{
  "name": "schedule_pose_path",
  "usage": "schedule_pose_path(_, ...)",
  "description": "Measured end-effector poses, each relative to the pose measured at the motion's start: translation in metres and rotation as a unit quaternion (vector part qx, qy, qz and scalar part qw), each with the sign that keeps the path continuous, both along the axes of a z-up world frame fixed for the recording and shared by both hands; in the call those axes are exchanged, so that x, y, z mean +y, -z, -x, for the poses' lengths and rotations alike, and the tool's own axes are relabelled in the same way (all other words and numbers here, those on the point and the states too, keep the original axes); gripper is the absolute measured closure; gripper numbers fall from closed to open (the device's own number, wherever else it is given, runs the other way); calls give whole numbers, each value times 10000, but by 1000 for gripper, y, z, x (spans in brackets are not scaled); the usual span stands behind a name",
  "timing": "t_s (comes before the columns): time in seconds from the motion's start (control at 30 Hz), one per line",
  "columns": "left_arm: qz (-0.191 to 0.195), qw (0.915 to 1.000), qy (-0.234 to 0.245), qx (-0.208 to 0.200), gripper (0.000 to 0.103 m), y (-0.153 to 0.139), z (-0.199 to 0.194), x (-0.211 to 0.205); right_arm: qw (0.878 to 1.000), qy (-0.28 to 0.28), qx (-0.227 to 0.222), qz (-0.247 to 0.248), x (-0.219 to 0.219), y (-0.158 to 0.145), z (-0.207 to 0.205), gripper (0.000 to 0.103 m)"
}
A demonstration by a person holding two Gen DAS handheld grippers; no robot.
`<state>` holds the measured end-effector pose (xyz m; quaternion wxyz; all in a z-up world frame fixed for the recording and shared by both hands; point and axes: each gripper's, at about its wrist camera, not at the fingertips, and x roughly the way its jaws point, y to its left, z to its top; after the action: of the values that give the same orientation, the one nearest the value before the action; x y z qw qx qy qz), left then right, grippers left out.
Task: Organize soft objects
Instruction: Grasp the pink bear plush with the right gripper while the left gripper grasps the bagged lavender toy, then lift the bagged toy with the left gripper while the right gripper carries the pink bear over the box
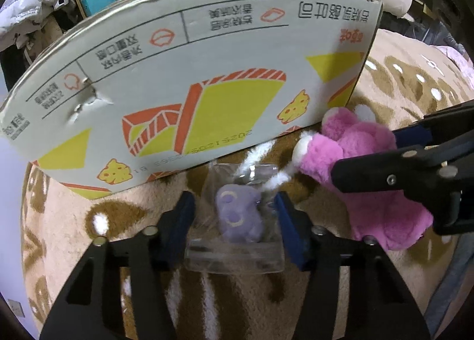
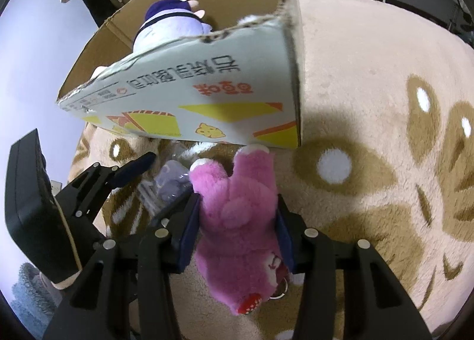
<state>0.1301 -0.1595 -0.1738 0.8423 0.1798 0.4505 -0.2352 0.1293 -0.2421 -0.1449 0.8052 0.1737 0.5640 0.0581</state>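
Left gripper point(image 1: 234, 218): closed on a clear plastic bag point(image 1: 237, 251) holding a small purple toy point(image 1: 240, 215); blue pads pressed against the bag's two sides. Bag resting on the brown and cream rug point(image 1: 74, 221), just in front of the cardboard box point(image 1: 177, 73). White fluffy cord point(image 1: 266, 174) lying across the top of the bag, running toward the pink toy.

Right gripper point(image 2: 237, 221): closed on the pink plush toy point(image 2: 237, 206), blue pads squeezing its body from both sides. Pink toy lying on the rug, its white-tipped paws touching or nearly touching the box's lower front edge near the right corner. Red patch and a metal ring visible at the toy's near end in the right wrist view.

Bagged purple toy and pink toy just beside each other, bagged one to the left. Both outside the box.

Box: open at the top, printed front with yellow and orange shapes, torn rim, small tear on the left part of its front. Inside, a larger purple and white plush point(image 2: 169, 26) leaning against the back wall.

Beyond the box: shelves and white bedding, blurred.
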Motion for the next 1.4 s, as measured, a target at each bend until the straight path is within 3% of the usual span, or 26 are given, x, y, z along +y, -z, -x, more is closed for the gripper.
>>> schedule_pose_path(0.4,103,9983,-511,255,56,-11,10,32,9993,-66,-330,190,10,-9,3,55)
schedule_pose_path(0.6,115,9963,-833,157,56,-20,22,49,9977,-88,-658,157,14,-22,10,56)
schedule_pose_path(0.97,73,9930,-1087,-457,57,-62,47,64,9890,103,-1447,273,12,-61,35,56)
schedule_pose_path(1.1,249,9896,-1273,-628,57,-78,53,73,9836,144,-1770,312,15,-74,44,56)
schedule_pose_path(1.4,383,9764,-1419,-1584,57,-117,69,87,9669,275,-2472,575,22,-106,60,56)
